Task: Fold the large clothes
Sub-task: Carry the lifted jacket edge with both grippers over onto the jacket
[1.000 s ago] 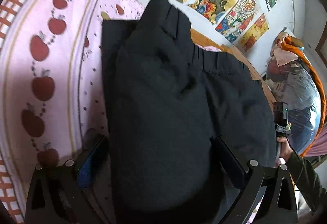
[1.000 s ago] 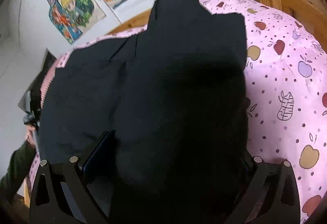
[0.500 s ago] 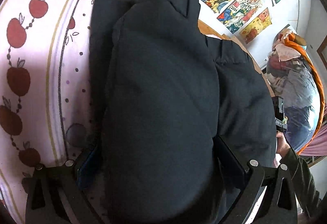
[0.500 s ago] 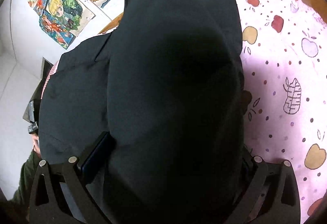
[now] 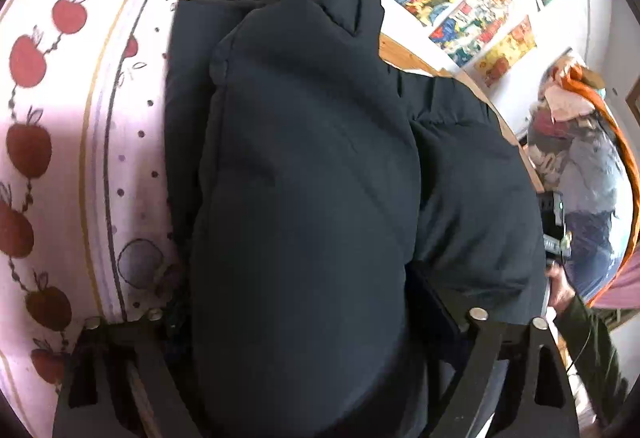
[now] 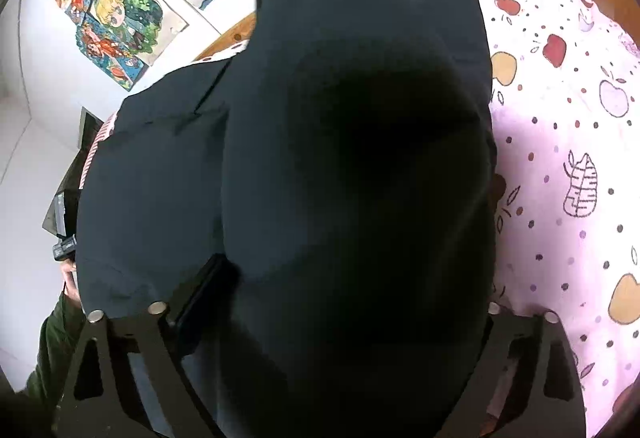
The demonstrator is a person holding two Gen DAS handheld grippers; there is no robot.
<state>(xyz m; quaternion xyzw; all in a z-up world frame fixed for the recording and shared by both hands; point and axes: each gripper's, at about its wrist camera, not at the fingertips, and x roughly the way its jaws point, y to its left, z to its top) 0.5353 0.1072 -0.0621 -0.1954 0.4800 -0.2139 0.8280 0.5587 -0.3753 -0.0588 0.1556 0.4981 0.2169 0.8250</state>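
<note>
A bed (image 5: 60,166) with a pink sheet printed with apples carries a large black padded garment (image 5: 304,174), puffy and matte, folded into a thick bundle with a gathered waistband at the far edge. It fills the middle of both views. The left gripper (image 5: 296,322) and the right gripper (image 6: 332,306) each have a fat fold of this garment between their wide-set jaws, which are closing; whether the pads press on the cloth cannot be told. Colourful drawings (image 6: 116,10) hang on the wall; their writing is unreadable.

black tongs (image 5: 300,318), silver screws, dark-green sleeve (image 6: 52,350)
</note>
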